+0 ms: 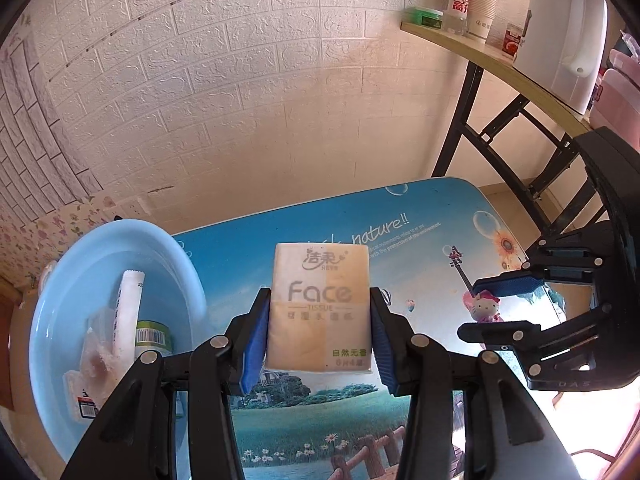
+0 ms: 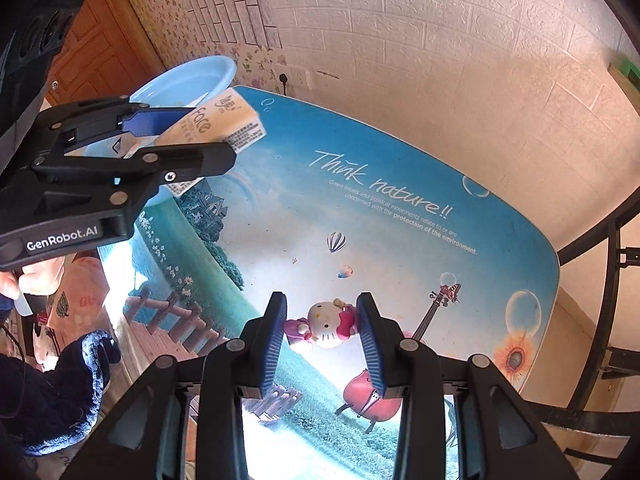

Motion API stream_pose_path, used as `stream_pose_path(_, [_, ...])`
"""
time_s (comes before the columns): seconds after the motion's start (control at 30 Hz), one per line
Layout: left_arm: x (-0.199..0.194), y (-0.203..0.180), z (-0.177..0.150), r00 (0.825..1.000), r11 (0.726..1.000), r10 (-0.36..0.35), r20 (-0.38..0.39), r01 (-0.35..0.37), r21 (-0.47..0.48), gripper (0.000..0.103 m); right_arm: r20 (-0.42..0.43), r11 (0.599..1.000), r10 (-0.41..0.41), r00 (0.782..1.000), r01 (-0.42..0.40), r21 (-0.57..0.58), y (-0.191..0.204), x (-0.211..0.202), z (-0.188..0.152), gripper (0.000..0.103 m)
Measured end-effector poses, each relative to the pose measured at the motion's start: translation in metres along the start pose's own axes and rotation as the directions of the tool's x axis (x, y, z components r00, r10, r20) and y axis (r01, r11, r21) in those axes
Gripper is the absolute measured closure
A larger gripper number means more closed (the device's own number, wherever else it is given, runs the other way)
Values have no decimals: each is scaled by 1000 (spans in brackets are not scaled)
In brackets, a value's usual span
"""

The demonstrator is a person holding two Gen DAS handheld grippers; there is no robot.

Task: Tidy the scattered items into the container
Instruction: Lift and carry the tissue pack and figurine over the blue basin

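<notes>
1. Tissue pack (image 1: 320,308): pale cream and tan blocks, grey lettering.
2. Basin (image 1: 168,248): light blue.
3. Cat figurine (image 2: 326,324): white face, pink bow and dress.
4. Tabletop (image 2: 400,240): printed blue sky, green meadow, sunflower, bubbles.
5. Wall (image 1: 240,80): white embossed brick pattern.
6. Gripper pads (image 1: 256,344): blue, ribbed.

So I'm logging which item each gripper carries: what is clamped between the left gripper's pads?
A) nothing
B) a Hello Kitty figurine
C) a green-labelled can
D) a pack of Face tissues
D: the left gripper has its blue pads pressed on both sides of the pack of Face tissues, held above the table; the Hello Kitty figurine sits between the right gripper's pads.
</notes>
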State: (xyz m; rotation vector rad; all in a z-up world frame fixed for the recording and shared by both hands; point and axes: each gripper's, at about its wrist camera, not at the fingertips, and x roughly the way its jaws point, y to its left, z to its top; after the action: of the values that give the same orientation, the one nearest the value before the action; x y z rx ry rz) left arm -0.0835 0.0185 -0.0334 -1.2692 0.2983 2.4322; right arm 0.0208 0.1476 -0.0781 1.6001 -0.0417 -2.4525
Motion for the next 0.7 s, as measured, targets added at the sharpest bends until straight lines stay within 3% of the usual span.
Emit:
stream_pose_path(0.2, [-24,12,-6,1000,1000,-3,13,3,-17,59,-8,999,-7,1000,8,46,1,3,4,66])
stream_pose_path(0.7, [-54,59,-21,998,997,57,19,-56,-48,59,7,999,-21,1000,21,-49,49,-16,35,66])
